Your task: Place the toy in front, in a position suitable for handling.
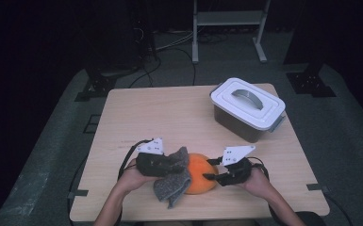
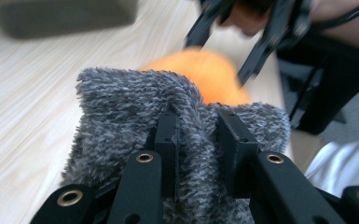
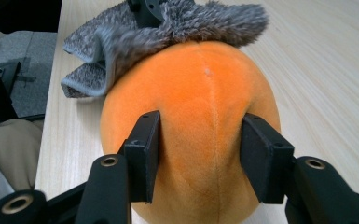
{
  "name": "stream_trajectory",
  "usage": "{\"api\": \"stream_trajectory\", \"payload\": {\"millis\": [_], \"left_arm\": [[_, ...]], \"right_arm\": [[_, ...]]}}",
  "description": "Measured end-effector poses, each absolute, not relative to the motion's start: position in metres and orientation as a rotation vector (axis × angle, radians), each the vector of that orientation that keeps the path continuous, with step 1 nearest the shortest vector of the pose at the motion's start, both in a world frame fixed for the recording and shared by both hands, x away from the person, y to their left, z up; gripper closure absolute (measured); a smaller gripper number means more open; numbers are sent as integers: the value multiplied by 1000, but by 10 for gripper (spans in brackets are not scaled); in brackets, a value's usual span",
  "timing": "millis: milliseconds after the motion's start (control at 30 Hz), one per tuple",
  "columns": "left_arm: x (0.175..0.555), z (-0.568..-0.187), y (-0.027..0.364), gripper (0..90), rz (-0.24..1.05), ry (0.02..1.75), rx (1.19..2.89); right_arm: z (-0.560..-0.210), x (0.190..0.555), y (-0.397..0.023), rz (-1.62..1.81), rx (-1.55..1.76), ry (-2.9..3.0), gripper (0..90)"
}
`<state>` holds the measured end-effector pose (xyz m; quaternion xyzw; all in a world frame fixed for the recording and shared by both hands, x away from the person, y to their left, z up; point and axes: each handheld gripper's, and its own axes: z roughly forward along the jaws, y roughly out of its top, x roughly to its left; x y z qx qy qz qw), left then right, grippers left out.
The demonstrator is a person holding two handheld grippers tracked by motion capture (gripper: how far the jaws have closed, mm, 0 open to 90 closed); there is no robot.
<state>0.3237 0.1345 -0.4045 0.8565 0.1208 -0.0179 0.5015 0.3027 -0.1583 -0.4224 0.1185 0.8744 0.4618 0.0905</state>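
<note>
An orange plush ball (image 1: 199, 176) rests near the front of the wooden table (image 1: 160, 113). A grey fuzzy cloth (image 1: 172, 181) drapes against its left side. My left gripper (image 1: 181, 165) is shut on a fold of the cloth (image 2: 121, 107), with the pile bunched between its jaws (image 2: 200, 135). From the right, my right gripper (image 1: 210, 169) has its pads pressed into both sides of the ball (image 3: 200, 107). In the right gripper view the cloth (image 3: 135, 37) lies over the ball's far top. The left gripper view has the ball (image 2: 210, 70) behind the cloth.
A dark storage box with a white handled lid (image 1: 247, 106) stands at the table's back right. The person's forearms come in from the near edge. Beyond the table are cables and a metal stand's legs (image 1: 228, 28) on a dark floor.
</note>
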Motion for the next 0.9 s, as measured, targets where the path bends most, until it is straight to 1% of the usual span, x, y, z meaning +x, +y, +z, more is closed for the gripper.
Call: {"api": "stream_trajectory", "payload": {"millis": [67,133,333,433,500,533,667,733,800,900], "left_arm": [[320,-401,127,715,-47,257,2077],[319,-402,123,715,-36,247,2106],[323,-409,131,715,-77,269,2099],[323,-412,133,715,-97,263,2101],[322,-412,131,714,-98,266,2101],[322,-412,130,714,-96,264,2102],[322,-407,129,715,-64,264,2098],[322,-402,131,716,-39,266,2090],[322,-397,134,716,-11,267,2069],[323,-395,138,714,19,287,2055]], "right_arm": [[-421,300,-155,1376,327,2596,492],[-420,299,-153,1354,306,2599,471],[-422,307,-161,1396,430,2635,276],[-427,313,-164,1416,496,2668,244],[-429,313,-161,1409,499,2681,239],[-430,312,-159,1396,499,2683,259],[-427,307,-155,1357,440,2645,456],[-422,303,-154,1346,396,2582,527],[-416,300,-152,1349,362,2519,548],[-411,299,-150,1349,318,2474,540]]}}
